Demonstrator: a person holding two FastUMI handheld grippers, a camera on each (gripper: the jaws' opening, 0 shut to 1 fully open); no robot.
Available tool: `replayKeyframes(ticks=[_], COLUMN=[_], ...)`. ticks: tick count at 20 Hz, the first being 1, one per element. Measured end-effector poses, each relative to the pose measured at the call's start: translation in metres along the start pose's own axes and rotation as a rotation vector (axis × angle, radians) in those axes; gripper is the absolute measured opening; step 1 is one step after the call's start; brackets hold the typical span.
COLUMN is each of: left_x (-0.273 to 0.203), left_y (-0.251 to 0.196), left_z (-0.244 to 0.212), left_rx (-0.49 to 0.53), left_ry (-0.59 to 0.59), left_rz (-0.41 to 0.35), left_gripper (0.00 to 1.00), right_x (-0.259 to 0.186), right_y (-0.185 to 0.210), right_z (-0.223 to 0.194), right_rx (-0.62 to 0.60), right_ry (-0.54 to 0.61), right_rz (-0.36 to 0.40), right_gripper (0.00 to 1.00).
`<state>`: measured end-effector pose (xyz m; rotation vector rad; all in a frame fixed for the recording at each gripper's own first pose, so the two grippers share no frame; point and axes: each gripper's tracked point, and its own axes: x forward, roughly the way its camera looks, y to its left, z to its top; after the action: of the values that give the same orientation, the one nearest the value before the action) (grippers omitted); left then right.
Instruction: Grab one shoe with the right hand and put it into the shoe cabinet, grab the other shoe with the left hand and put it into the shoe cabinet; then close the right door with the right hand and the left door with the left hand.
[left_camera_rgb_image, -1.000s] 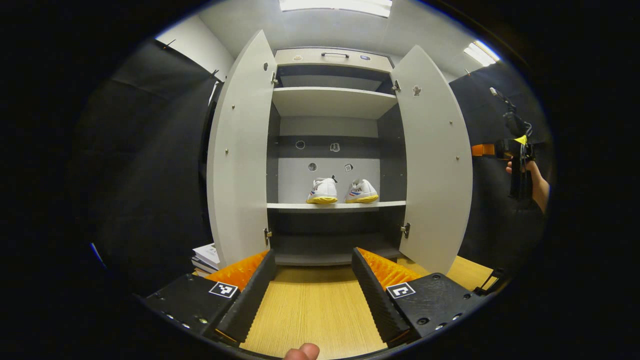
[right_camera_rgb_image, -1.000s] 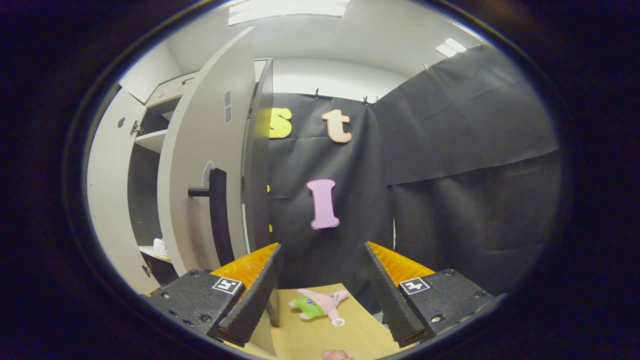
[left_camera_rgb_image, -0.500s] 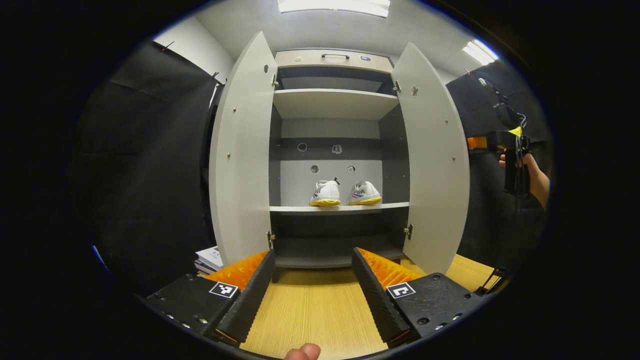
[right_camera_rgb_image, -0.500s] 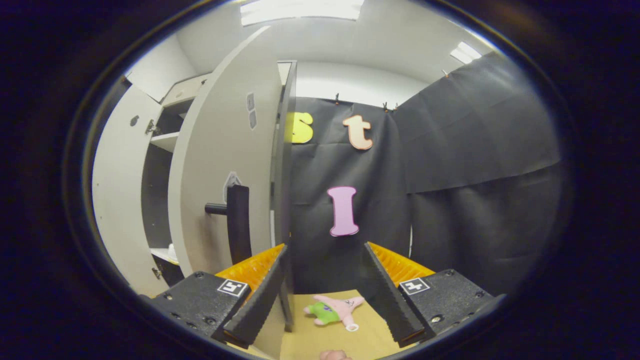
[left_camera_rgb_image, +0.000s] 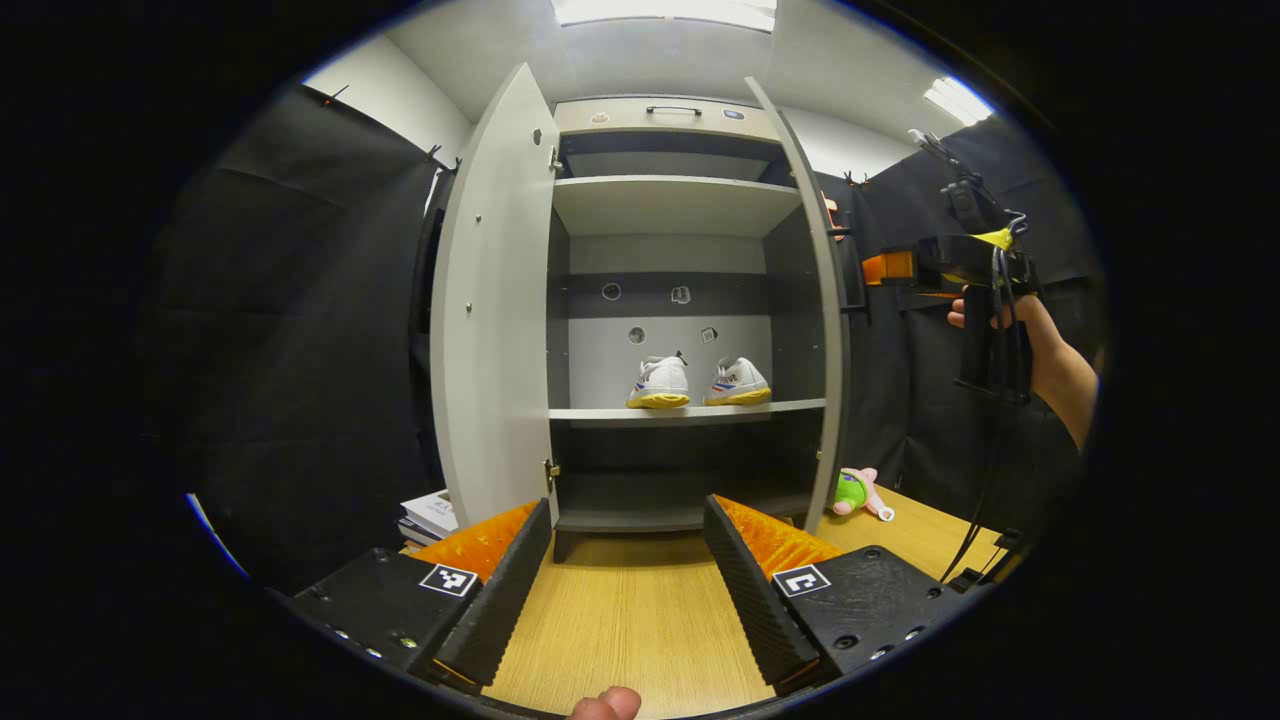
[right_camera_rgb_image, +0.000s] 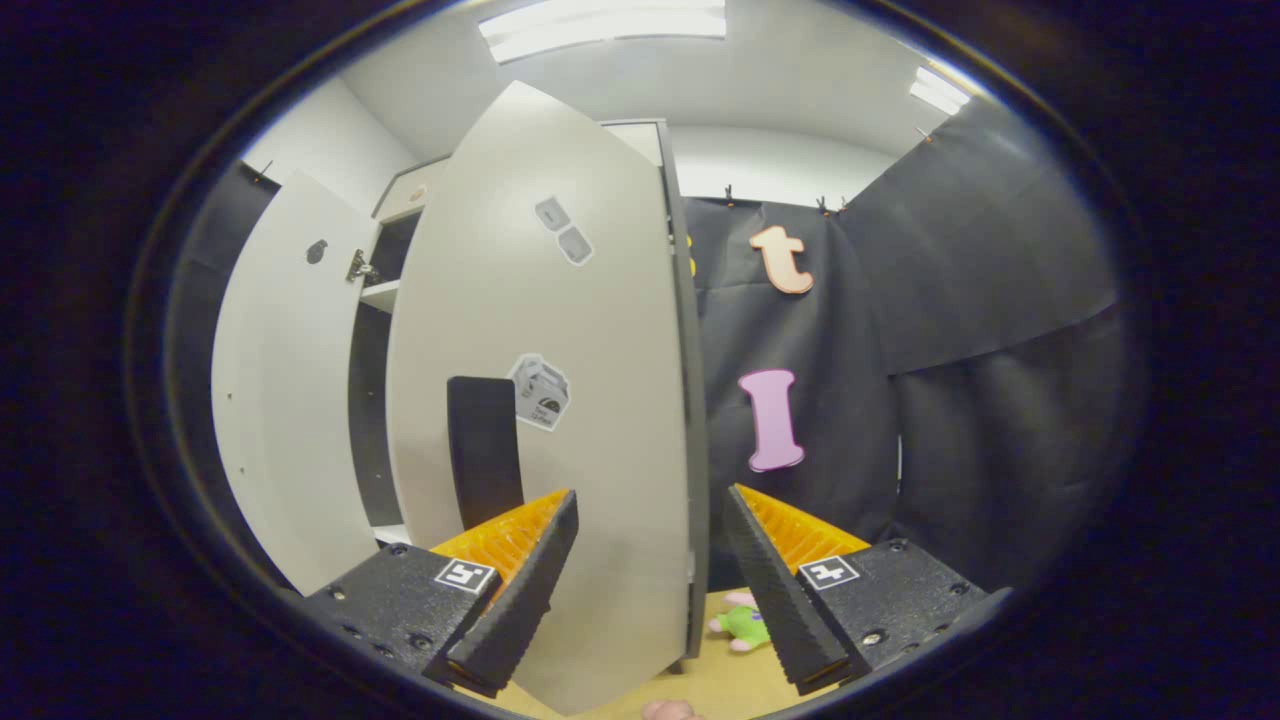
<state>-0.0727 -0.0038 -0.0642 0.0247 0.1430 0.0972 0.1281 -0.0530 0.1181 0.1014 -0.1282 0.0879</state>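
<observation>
Shoes, two white sneakers with yellow soles (left_camera_rgb_image: 700, 382), sit side by side on the grey wooden shoe cabinet's middle shelf (left_camera_rgb_image: 686, 411). My right hand-held gripper (right_camera_rgb_image: 645, 545) stays wide, pushing the pale right door (right_camera_rgb_image: 560, 400); my left hand-held gripper (left_camera_rgb_image: 625, 560) waits wide over the bench (left_camera_rgb_image: 625, 620).

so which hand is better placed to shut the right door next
The right. The right tool is already at the outer face of the right door, beside its black handle. The left tool hangs back over the table, centred on the open cabinet, away from either door.
</observation>
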Motion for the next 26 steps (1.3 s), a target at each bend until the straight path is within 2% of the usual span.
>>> replayKeyframes(ticks=[1,2,6,8,12,15,17,18,19,23,24,26], left_x=[-0.001,-0.004,-0.009,-0.007,-0.004,-0.007,-0.014,-0.016,-0.017,-0.015,-0.010,0.002], left_y=[0.003,0.006,0.020,0.026,0.028,0.036,0.062,0.076,0.090,0.157,0.173,0.198], left_z=[-0.001,-0.002,-0.007,-0.008,-0.009,-0.015,-0.013,-0.009,-0.002,0.015,0.021,0.033], left_rx=[-0.005,-0.010,-0.015,-0.011,-0.021,-0.036,-0.035,-0.034,-0.033,0.044,0.046,-0.024], left_ry=[0.001,0.003,0.015,0.017,0.022,0.037,0.026,0.010,-0.010,-0.021,-0.021,-0.032], left_rz=[0.009,0.017,0.052,0.058,0.058,0.071,0.156,0.200,0.231,0.362,0.383,0.406], left_gripper=[0.92,0.92,0.92,0.92,0.92,0.92,0.91,0.92,0.92,0.93,0.93,0.93], right_x=[0.008,0.017,0.030,0.030,-0.013,-0.058,-0.090,-0.103,-0.115,-0.155,-0.159,-0.163], right_y=[0.012,0.021,0.024,0.025,0.017,0.020,0.024,0.024,0.024,0.031,0.039,0.055], right_z=[0.001,0.003,0.024,0.030,0.024,-0.011,-0.041,-0.055,-0.070,-0.110,-0.116,-0.128], right_rx=[0.004,0.000,-0.039,-0.043,-0.038,-0.034,-0.016,-0.015,-0.024,-0.005,0.000,-0.003], right_ry=[-0.002,-0.007,-0.075,-0.076,-0.066,-0.020,0.013,0.029,0.053,0.095,0.101,0.130], right_rz=[0.016,0.022,-0.015,-0.009,0.015,0.066,0.084,0.079,0.075,0.071,0.097,0.161], right_gripper=[1.00,0.95,0.96,0.96,0.96,0.96,0.96,0.92,0.96,0.96,0.96,0.93])
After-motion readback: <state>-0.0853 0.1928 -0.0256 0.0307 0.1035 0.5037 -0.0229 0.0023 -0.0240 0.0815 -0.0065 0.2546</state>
